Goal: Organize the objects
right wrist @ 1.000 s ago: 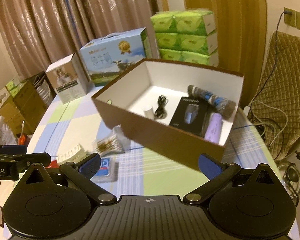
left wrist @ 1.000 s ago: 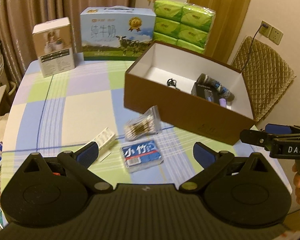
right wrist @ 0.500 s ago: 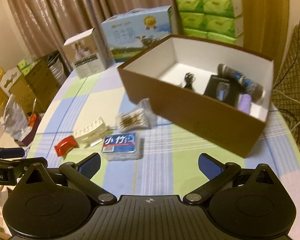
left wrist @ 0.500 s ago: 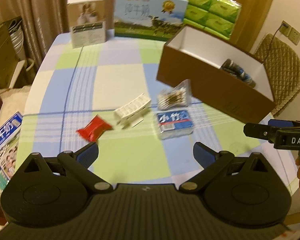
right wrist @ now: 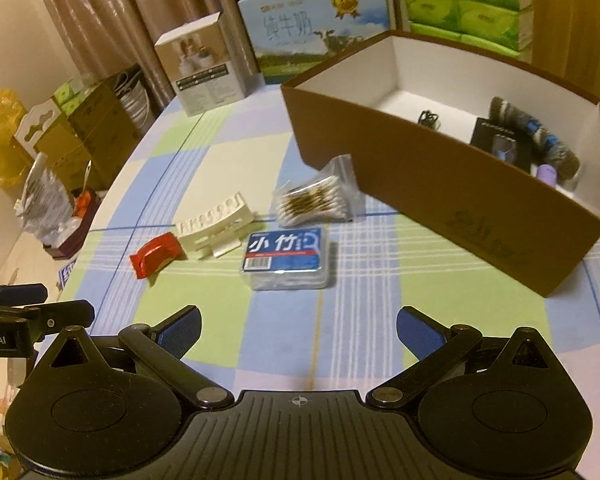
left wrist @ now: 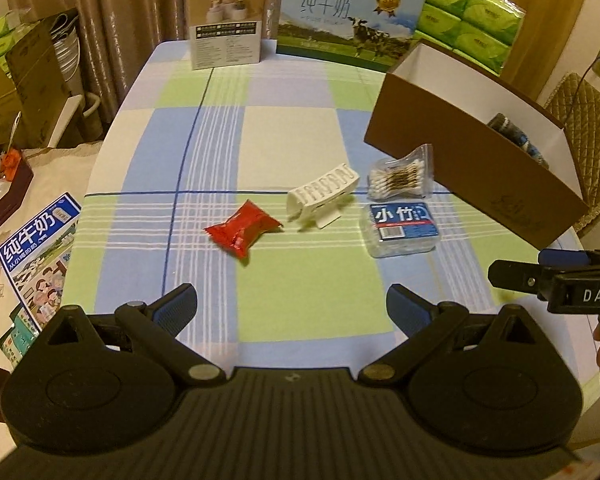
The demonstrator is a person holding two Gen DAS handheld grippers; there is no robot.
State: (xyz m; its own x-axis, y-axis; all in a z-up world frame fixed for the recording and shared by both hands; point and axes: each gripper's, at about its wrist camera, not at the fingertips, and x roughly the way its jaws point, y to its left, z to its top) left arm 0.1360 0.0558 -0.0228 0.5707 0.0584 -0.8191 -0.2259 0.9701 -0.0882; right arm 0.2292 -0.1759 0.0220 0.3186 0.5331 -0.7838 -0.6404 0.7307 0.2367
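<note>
Four loose items lie in a short row at the middle of the checked tablecloth (left wrist: 284, 132). The red snack packet (left wrist: 242, 229) sits at the 9 o'clock end, just beside the white plastic rack (left wrist: 322, 196). At 3 o'clock of the rack is the clear box with a blue label (left wrist: 402, 229), and touching its 12 o'clock edge lies the bag of cotton swabs (left wrist: 400, 176). The brown open box (right wrist: 440, 176) stands at 2 o'clock of the group, near the swab bag, and holds a rolled grey sock (right wrist: 536, 132), a black packet (right wrist: 496, 138), a small cable (right wrist: 429, 118) and a purple tube (right wrist: 548, 172). Beyond, at 12 o'clock, stand a milk carton case (left wrist: 350, 20), a beige carton (left wrist: 226, 20) and stacked green tissue packs (left wrist: 468, 20).

The left gripper (left wrist: 292, 308) hovers above the table's near edge at 6 o'clock, jaws spread wide and empty. The right gripper (right wrist: 298, 330) is likewise spread wide with nothing between its fingers, pointing toward the labelled box.
</note>
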